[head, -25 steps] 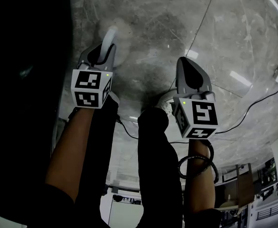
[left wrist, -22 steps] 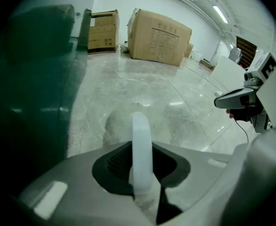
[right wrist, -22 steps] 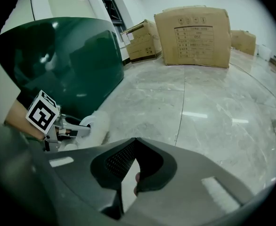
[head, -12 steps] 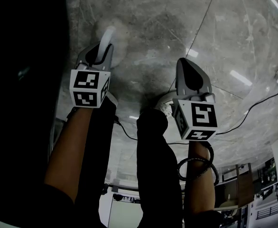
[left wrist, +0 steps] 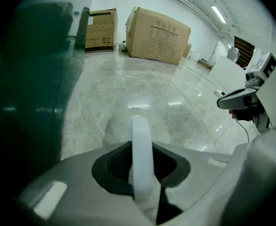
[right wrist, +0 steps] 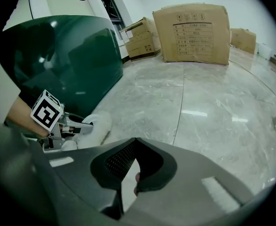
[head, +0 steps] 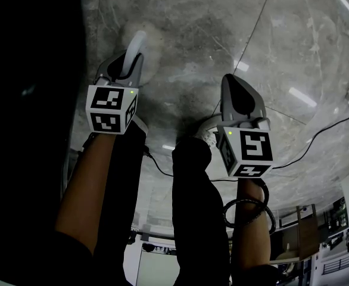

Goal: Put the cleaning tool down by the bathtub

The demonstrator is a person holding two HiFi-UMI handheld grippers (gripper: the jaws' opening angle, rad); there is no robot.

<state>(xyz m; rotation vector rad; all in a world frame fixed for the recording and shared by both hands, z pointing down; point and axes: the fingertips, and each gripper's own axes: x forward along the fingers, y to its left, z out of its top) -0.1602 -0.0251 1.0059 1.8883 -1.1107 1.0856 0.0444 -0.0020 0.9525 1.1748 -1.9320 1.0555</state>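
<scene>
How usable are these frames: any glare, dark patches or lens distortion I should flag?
Head view: left side nearly black, bright glare streaks on the floor. Left gripper view: cleaning tool handle soft-focus up close, bathtub murky. Both gripper views: strong fisheye, dark corners.

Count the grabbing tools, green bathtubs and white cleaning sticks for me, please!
2 grabbing tools: left tool, right tool
1 green bathtub
1 white cleaning stick, clamped in the left tool
Total: 4
</scene>
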